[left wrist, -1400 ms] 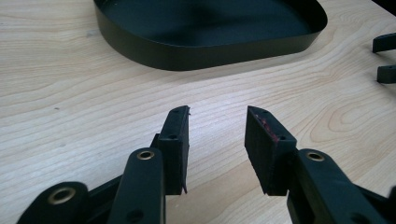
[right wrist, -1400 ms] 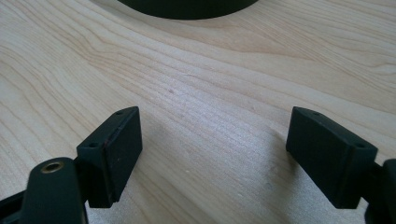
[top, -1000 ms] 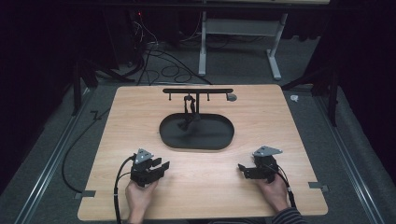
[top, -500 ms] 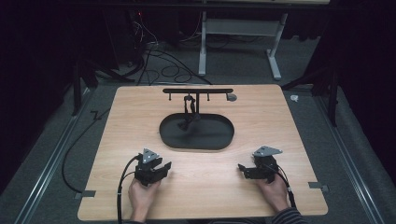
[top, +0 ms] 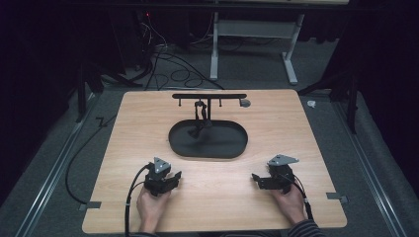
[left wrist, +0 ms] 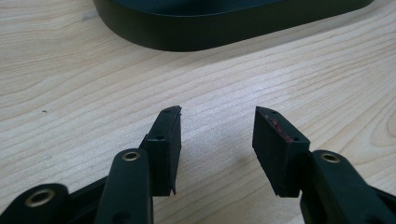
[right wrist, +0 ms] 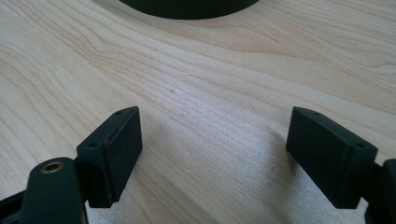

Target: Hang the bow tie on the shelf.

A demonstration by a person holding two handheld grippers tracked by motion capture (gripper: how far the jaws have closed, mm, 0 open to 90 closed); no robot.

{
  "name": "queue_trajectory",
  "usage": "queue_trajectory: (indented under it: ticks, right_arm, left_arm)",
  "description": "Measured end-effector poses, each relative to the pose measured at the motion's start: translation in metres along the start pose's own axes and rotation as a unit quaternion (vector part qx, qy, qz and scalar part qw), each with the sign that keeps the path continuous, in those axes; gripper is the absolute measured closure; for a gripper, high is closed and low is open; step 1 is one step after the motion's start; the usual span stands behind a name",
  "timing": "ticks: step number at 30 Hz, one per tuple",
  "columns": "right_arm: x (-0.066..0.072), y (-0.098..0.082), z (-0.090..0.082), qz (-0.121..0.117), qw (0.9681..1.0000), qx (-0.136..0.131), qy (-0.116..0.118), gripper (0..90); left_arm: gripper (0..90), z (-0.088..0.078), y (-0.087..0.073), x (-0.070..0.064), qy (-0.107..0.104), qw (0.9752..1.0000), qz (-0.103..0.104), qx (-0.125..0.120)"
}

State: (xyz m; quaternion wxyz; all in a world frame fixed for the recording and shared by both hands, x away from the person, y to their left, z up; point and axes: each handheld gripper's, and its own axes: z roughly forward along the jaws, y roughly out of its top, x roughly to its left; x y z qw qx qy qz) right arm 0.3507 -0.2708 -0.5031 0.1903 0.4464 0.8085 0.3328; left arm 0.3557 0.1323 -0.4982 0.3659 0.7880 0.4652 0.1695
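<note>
Your left gripper (top: 174,177) jaws have just been opening, empty; right gripper (top: 256,177) gapes empty; approach low and you'll probably nudge the black oval metal tray (top: 207,149).

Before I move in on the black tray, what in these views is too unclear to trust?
- Dark item hanging from the rack, high view: too small and dark to identify.
- Tray, left gripper view: inside cut off by the top edge.
- Tray, right gripper view: a sliver at the top edge.
- Small grey piece at the rack's end, high view: too small.
</note>
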Motion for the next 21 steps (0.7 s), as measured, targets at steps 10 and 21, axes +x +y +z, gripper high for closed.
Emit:
queue_trajectory:
  ticks: [10,21]
  right_arm:
    - [0.0000,-0.0001,0.0001,0.000,1.0000,-0.001,0.000,19.7]
    - [0.0001,-0.0001,0.0002,0.000,1.0000,-0.001,0.000,19.7]
  left_arm:
    - [45.3,0.0032,-0.0085,-0.0013,0.022,0.9995,0.016,-0.014]
    - [41.0,0.0045,-0.0075,-0.0004,0.030,0.9994,0.010,-0.013]
